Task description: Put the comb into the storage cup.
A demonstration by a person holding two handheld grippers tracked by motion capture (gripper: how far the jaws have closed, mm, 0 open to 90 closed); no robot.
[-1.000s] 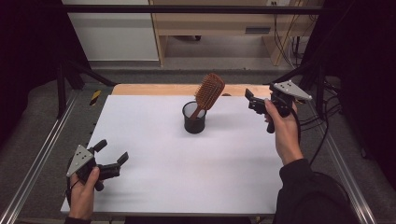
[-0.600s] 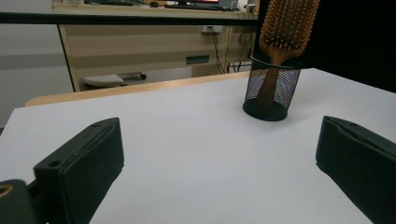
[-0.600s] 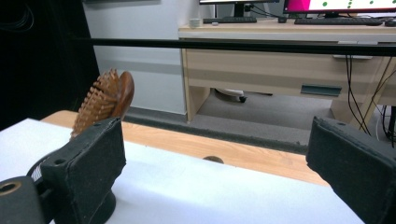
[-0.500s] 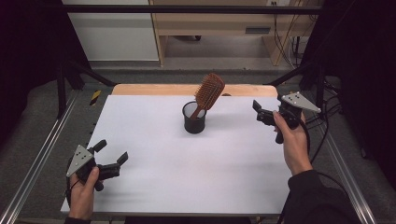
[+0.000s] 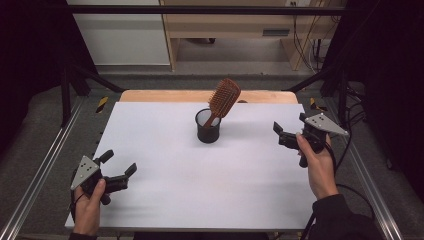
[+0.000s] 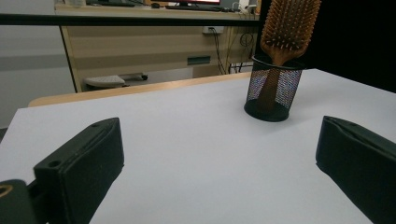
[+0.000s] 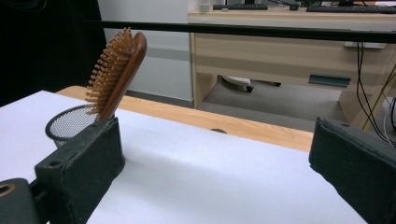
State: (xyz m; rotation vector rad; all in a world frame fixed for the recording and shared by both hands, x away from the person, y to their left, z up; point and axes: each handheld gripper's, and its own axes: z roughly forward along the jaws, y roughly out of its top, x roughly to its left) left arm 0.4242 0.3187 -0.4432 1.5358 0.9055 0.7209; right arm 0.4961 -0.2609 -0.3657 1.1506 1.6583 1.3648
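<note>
A wooden paddle hairbrush (image 5: pixel 224 97) stands handle-down in a black mesh cup (image 5: pixel 208 129) at the far middle of the white table (image 5: pixel 165 145), its head leaning to the right. My left gripper (image 5: pixel 120 162) rests open and empty at the near left corner. In the left gripper view, the cup (image 6: pixel 273 95) and brush (image 6: pixel 289 25) are far ahead, right of centre. My right gripper (image 5: pixel 289 123) is held open and empty at the right side, well clear of the cup. In the right gripper view, the brush (image 7: pixel 119 70) and cup (image 7: pixel 70 123) lie to the left, beyond the left jaw.
A wooden strip (image 5: pixel 165 96) borders the table's far edge. Metal rails (image 5: pixel 40 170) run along both sides, and dark stands flank the table. A wooden desk (image 5: pixel 240 25) with cables stands behind. Broad bare white surface lies between both grippers and the cup.
My right gripper has drawn back from beside the cup, moving right and toward the near side. The left gripper, brush and cup have stayed put.
</note>
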